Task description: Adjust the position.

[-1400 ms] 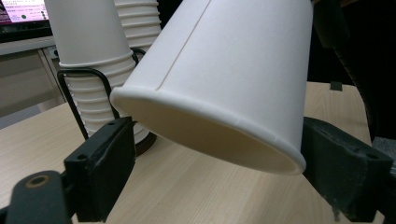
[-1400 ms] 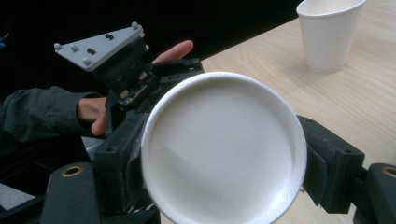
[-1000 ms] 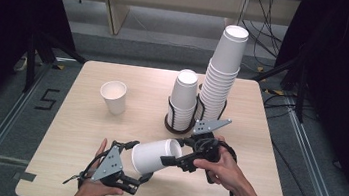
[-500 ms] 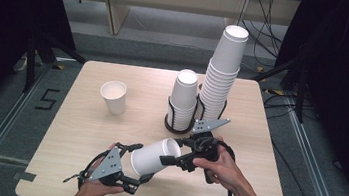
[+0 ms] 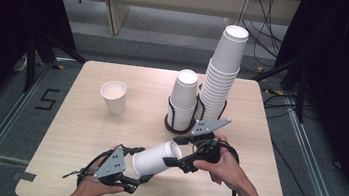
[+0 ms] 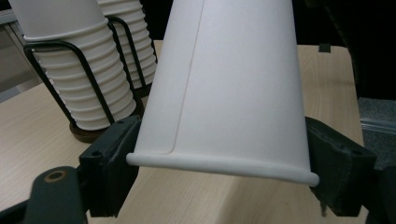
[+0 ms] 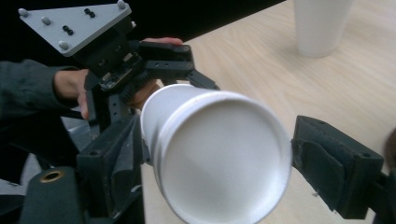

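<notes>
That paper cup (image 5: 157, 158), light and easily crushed, sits pinched at its rim by the left gripper (image 5: 139, 170) and near its base by the right gripper (image 5: 175, 153).

Even light falls from overhead on the pale bench (image 5: 82, 132), with only soft, short shadows under the cups. Surroundings drop to near black. In the right gripper view the close white paper cup (image 7: 219, 154) is soft and slightly blurred, and the background cup (image 7: 322, 25) is out of focus.

left tool (image 5: 139, 170) | right tool (image 5: 175, 154) | both gripping cup (image 5: 156, 158) | above table (image 5: 82, 132)
</notes>
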The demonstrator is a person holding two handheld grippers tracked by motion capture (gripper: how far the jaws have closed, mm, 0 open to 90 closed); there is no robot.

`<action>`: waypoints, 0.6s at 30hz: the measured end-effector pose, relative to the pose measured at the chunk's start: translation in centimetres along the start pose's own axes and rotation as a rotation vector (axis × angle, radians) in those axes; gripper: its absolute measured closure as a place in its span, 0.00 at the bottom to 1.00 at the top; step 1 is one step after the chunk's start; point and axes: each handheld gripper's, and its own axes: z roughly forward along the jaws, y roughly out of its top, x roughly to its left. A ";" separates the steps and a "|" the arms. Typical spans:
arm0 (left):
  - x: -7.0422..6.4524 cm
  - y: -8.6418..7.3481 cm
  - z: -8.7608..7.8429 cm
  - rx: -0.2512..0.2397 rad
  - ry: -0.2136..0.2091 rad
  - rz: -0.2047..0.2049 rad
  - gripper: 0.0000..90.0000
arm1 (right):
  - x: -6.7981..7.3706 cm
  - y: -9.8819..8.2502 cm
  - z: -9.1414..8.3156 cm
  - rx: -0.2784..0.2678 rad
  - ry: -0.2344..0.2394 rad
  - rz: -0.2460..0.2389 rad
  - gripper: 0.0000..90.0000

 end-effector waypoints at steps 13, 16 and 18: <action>-0.1 0.7 0.3 0.160 -0.066 -0.005 0.21 | 2.7 1.2 -0.3 0.158 -0.152 -0.230 0.19; -0.2 1.0 0.2 0.196 -0.075 -0.002 0.22 | 3.5 1.3 0.3 0.223 -0.179 -0.304 0.20; -0.2 1.0 0.1 0.220 -0.079 0.016 0.22 | 4.0 1.2 0.8 0.266 -0.192 -0.345 0.20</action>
